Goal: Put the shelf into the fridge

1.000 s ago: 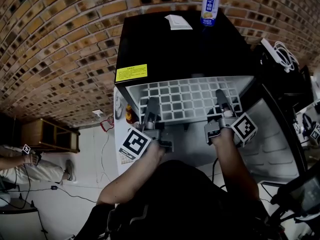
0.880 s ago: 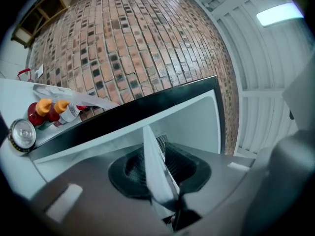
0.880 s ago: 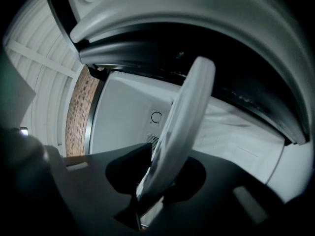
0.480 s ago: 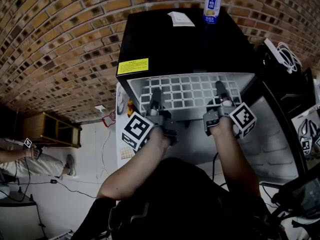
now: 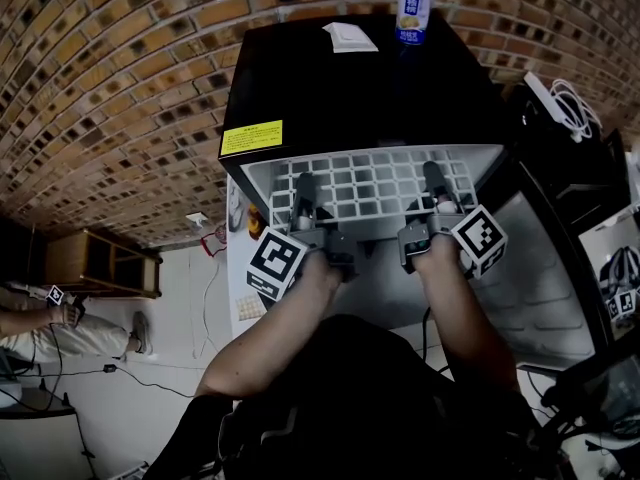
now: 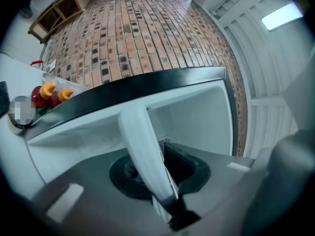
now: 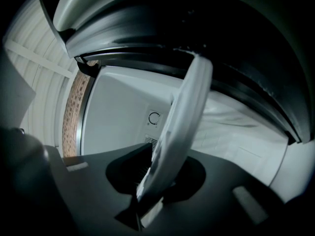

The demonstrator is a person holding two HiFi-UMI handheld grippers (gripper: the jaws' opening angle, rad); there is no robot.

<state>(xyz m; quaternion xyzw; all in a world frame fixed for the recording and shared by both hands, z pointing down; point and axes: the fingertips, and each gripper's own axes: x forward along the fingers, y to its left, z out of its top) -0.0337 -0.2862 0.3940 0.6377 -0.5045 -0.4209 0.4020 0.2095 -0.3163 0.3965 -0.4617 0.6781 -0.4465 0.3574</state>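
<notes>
I hold the white grid shelf (image 5: 375, 183) by its near edge with both tools, at the open mouth of the black fridge (image 5: 350, 78). The shelf lies roughly level just under the fridge's top front edge, its far side towards the white interior and its near side out towards me.

My left gripper (image 5: 305, 193) takes the shelf's left part. In the left gripper view the white rim (image 6: 142, 146) runs straight down between the jaws, which are narrow, pinch it, and are closing. My right gripper (image 5: 435, 183) takes the right part. In the right gripper view the rim (image 7: 184, 112) stands between those jaws too, and they are narrow and clamped on it. The two tools are well apart along the same edge.

Past the rim, the right gripper view shows the pale back wall of the fridge with a round dial (image 7: 154, 118).

On the fridge's top, a can (image 5: 413, 8) stands upright near the back, a white card (image 5: 350, 36) lies just beside it, and a yellow label (image 5: 251, 138) sits at the front left corner. Two red bottles with orange caps (image 6: 47, 95) stand to the fridge's left. A brick wall (image 5: 120, 88) rises behind.
</notes>
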